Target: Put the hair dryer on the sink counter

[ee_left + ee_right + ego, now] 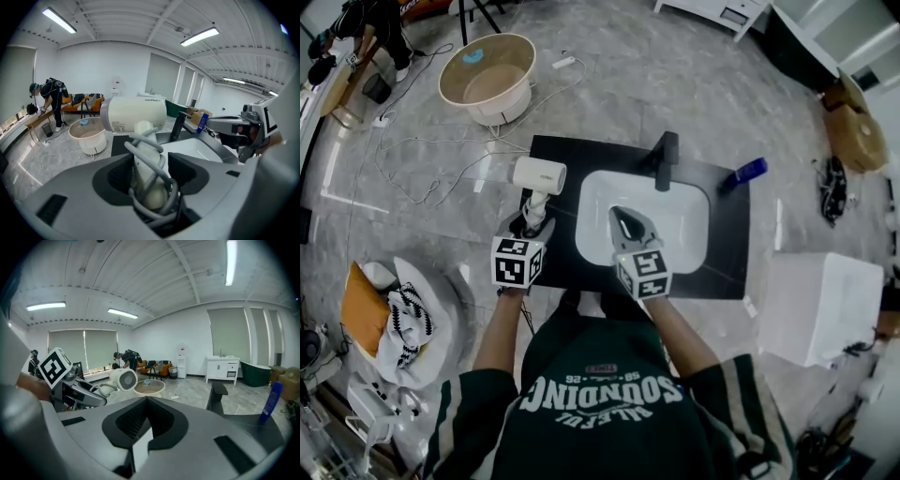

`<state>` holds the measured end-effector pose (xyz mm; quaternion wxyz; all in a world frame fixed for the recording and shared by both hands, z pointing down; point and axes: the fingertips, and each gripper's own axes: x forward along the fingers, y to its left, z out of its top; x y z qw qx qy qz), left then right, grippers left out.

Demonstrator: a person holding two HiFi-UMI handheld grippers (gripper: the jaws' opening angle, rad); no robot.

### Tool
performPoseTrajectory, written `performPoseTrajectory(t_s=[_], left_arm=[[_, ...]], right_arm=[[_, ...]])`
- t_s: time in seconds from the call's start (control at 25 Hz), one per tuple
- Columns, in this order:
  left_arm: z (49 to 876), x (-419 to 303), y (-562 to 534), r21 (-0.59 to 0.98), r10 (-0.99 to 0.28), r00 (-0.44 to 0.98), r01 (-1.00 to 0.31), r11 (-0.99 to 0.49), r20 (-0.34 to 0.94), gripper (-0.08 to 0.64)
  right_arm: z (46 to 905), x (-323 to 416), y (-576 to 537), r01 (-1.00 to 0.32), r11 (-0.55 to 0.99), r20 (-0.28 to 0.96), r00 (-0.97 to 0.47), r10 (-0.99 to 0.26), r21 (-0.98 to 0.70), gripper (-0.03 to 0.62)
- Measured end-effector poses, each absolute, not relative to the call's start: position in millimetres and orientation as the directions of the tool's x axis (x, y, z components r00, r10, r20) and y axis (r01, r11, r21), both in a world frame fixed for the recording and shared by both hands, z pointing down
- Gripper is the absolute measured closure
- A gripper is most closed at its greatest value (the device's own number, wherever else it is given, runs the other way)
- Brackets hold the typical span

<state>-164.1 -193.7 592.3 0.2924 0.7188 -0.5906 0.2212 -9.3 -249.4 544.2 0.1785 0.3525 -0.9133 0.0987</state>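
Note:
The white hair dryer [539, 175] hangs over the left end of the black sink counter [553, 155], barrel level and handle pointing down. My left gripper [533, 225] is shut on its handle [149, 164], which has the grey cord looped round it between the pads. The barrel [133, 114] fills the middle of the left gripper view. My right gripper [630, 228] hovers over the white basin [684, 220], jaws together with nothing in them. From the right gripper [146, 401] view, the hair dryer's rear grille [124, 379] shows at the left.
A black faucet [664, 159] stands behind the basin, and a blue bottle [743, 173] lies at the counter's right end. On the floor are a beige tub [487, 77], loose white cables [431, 150] and a white box [820, 305]. A person [380, 28] bends at the far left.

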Motion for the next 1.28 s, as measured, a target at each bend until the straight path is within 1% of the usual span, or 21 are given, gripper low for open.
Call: performPoseTrajectory(t_s=[0.32,0.68,0.92,1.28], left_arm=[[623,-149,-190,0.191,-0.685,0.205,-0.977,-0.098,0.699,0.336],[658,-136,-191,0.209,-0.649,0.203,-0.976,-0.068,0.733,0.336],[673,-140,-208,0.219,-0.64,0.194,-0.975,-0.041,0.743,0.336],[695,-150,-242,0.205,-0.618,0.189,-0.978,-0.046,0.763,0.336]], right_arm=[[567,2,-248,-0.665,0.742,0.452,-0.687,-0.568,-0.078,0.592],[584,16,-253,-0.665,0.742,0.486,-0.678,-0.551,-0.087,0.592],[590,20,-260,-0.668,0.739,0.503,-0.672,-0.544,-0.092,0.592],[594,22,-272,-0.679,0.73,0.515,-0.657,-0.551,-0.086,0.592]])
